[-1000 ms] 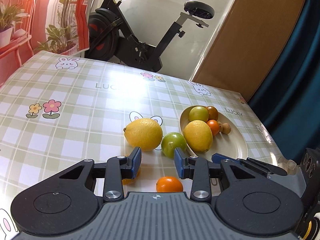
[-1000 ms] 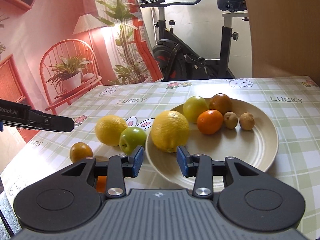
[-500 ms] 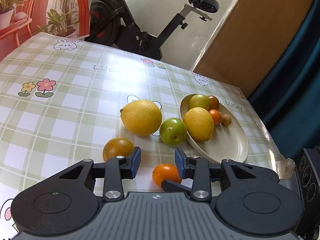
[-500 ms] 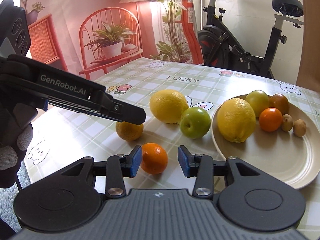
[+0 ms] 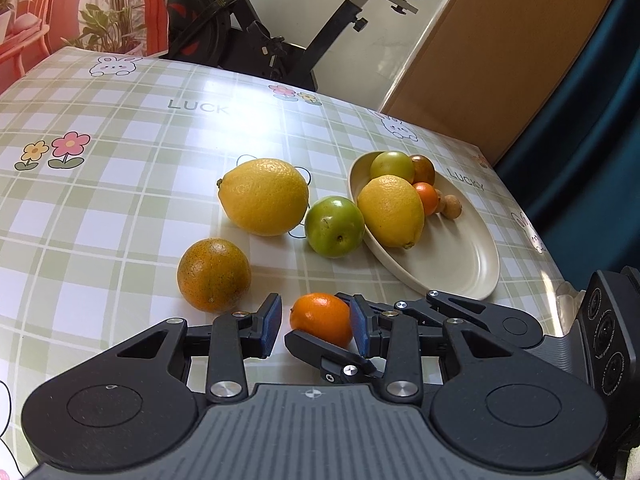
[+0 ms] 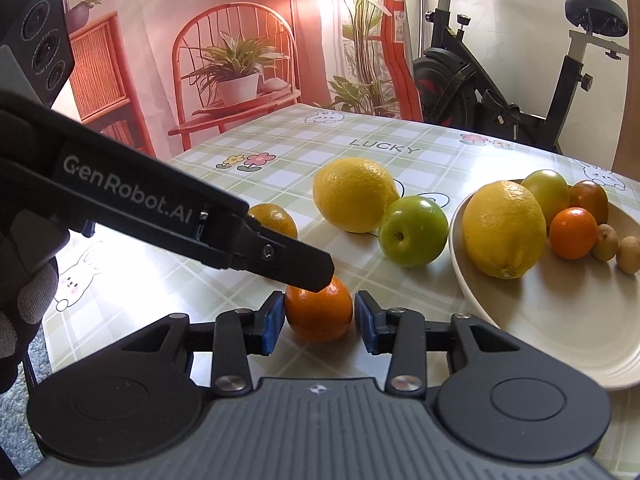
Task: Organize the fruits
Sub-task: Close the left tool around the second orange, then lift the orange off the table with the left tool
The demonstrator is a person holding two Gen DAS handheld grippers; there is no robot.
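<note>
We have the right claw (image 6: 319,322) straddling the small orange (image 6: 319,308), which sits on the table (image 6: 280,140) short of the plate (image 6: 560,320); its blue pads (image 6: 273,322) flank the fruit closely, the left one looks to touch the peel, the right one shows a thin gap, so we read it as released, not yet clamped. The left claw (image 5: 314,326) hovers just above the same orange, also released, its tip overlapping the fruit's top in the right wrist view; whether it touches we cannot tell. Still loose on the table are the speckled orange (image 5: 214,276), one large lemon (image 5: 264,196) and the green apple (image 5: 335,227), which leans near the plate rim. The plate already carries a second lemon (image 6: 503,229) and several small fruits at its far side. To do this step well, we judge that one claw should yield: lift the left clear, centre the right pads on the orange's widest girth, close gently, then carry it to the plate's bare near half.
</note>
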